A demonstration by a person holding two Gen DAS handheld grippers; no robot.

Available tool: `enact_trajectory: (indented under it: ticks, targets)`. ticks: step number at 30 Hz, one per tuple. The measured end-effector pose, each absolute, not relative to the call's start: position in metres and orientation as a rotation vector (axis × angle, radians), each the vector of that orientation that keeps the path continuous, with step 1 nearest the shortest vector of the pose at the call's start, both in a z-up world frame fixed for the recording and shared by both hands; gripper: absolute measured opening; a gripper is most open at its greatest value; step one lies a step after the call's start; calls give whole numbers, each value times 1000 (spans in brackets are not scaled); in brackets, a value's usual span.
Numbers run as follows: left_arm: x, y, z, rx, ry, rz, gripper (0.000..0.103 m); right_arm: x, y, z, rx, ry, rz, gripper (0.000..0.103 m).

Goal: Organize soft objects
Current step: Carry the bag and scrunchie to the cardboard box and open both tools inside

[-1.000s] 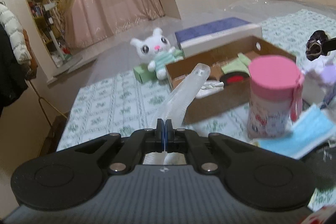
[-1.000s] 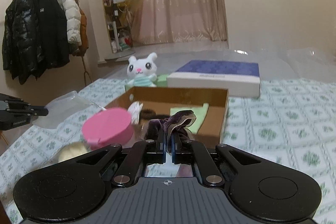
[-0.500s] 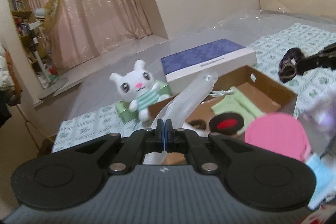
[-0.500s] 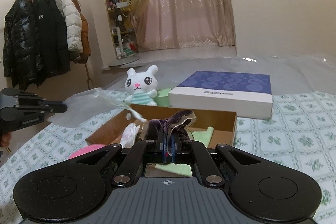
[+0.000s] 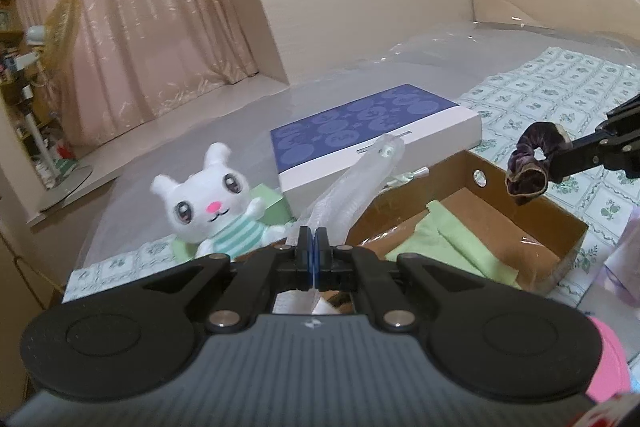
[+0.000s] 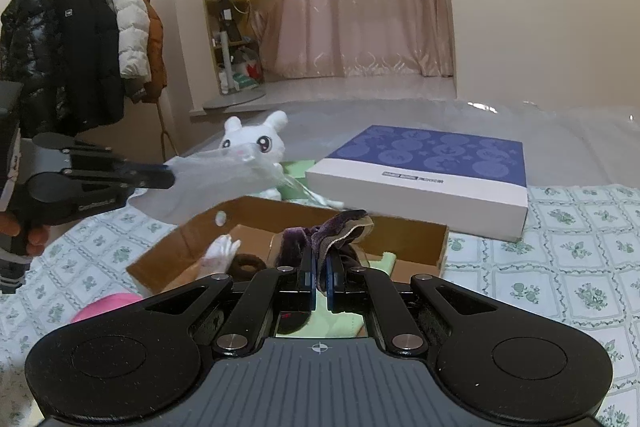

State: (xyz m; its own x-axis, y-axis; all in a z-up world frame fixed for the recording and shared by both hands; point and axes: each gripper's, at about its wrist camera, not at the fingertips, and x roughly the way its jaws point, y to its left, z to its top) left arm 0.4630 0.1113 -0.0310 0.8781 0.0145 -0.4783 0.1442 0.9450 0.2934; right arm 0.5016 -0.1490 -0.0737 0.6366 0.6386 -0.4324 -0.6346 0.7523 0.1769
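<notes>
My left gripper (image 5: pixel 314 247) is shut on a clear plastic bag (image 5: pixel 360 175) and holds it in the air above the near end of a brown cardboard box (image 5: pixel 520 211). In the right wrist view the left gripper (image 6: pixel 168 177) and the bag (image 6: pixel 224 175) hang left of the box (image 6: pixel 404 227). My right gripper (image 6: pixel 319 269) is shut on a dark purple velvet scrunchie (image 6: pixel 340 223), held above the box; it shows in the left wrist view (image 5: pixel 528 167) too. The box holds a green cloth (image 5: pixel 452 239), a brown hair tie (image 6: pixel 248 263) and a white glove (image 6: pixel 220 251).
A white bunny plush (image 5: pixel 216 203) sits behind the box beside a green pack (image 5: pixel 272 203). A blue-and-white flat box (image 6: pixel 424 167) lies further back. A pink-lidded container (image 6: pixel 104 307) stands near the box's front. A coat rack (image 6: pixel 80 39) is at the left.
Both grippers have risen and moved toward the box with their loads. The pink-lidded container has dropped to the bottom edge of both views. The bag now hangs in front of the bunny.
</notes>
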Motion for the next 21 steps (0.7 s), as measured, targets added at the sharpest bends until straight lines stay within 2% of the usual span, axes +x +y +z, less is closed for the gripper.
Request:
enact_trajectory:
  ticks: [9, 21]
  targets:
    - [506, 100, -57, 335, 539, -76, 17, 521, -149, -87, 2, 543, 716, 5]
    - [495, 140, -72, 230, 622, -13, 18, 531, -138, -91, -3, 586, 712, 5]
